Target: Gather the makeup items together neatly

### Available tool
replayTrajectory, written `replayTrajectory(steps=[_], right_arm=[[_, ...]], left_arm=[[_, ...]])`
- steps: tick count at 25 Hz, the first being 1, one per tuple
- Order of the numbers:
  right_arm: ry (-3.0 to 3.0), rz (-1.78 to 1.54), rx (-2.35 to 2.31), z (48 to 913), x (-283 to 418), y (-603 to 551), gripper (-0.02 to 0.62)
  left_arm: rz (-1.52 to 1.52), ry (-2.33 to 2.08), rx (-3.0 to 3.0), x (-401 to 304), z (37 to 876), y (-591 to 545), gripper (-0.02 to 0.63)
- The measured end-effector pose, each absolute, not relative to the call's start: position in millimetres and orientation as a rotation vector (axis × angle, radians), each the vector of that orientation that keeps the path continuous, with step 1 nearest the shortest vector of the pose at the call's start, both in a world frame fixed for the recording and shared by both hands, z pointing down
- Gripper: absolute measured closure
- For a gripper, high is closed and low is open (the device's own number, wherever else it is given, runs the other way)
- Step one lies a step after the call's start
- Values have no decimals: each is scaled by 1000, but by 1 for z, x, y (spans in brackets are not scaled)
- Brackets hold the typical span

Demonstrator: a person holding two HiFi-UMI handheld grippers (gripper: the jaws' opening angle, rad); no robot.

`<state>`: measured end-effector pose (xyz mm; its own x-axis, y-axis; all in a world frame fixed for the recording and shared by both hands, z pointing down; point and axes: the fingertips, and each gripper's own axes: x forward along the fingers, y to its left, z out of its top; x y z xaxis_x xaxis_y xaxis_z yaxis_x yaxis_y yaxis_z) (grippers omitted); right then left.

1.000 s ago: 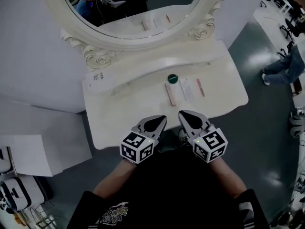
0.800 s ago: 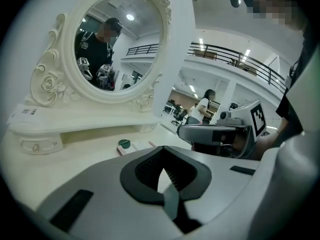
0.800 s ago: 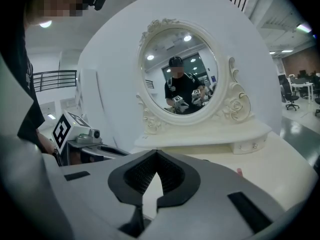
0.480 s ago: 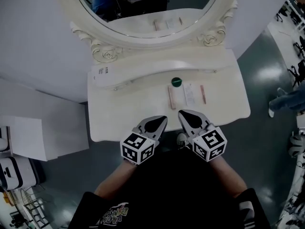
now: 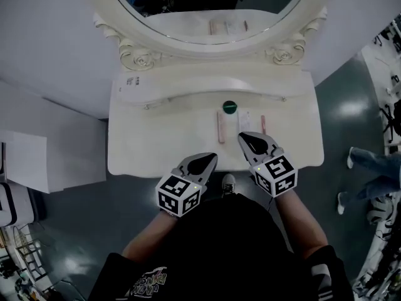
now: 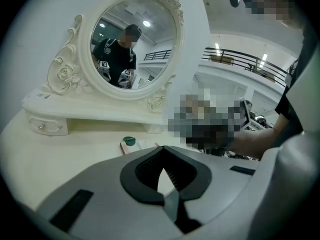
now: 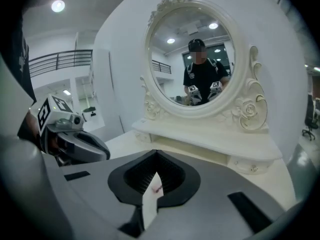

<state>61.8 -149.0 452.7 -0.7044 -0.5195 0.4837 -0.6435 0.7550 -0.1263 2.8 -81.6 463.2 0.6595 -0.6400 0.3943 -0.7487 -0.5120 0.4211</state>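
Observation:
On the cream dressing table the makeup items lie close together right of the middle: a round green cap, a long pink box, a white packet and a thin pink stick. My right gripper is shut and empty, with its tips over the near end of the white packet. My left gripper is also shut and empty, at the table's front edge. The left gripper view shows the green cap and the pink box beyond the shut tips.
An oval mirror in an ornate frame stands at the back, over a raised shelf with a small label. White cabinets stand on the floor to the left. A person's legs are on the right.
The right gripper has moved forward over the table to the items. The left gripper has stayed at the front edge. The head view has shifted, so the table sits lower and more central.

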Motion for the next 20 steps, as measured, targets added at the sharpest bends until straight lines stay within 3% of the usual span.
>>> replayTrajectory(steps=[13, 16, 20], right_arm=[[-2158, -151, 415, 532, 47, -236, 560], [-2058, -202, 306, 561, 42, -245, 495], [-1995, -181, 243, 588, 36, -255, 488]], left_arm=[[258, -1182, 2204, -11, 483, -80, 598], [252, -1187, 2185, -14, 486, -80, 598], [245, -1188, 2163, -20, 492, -82, 598]])
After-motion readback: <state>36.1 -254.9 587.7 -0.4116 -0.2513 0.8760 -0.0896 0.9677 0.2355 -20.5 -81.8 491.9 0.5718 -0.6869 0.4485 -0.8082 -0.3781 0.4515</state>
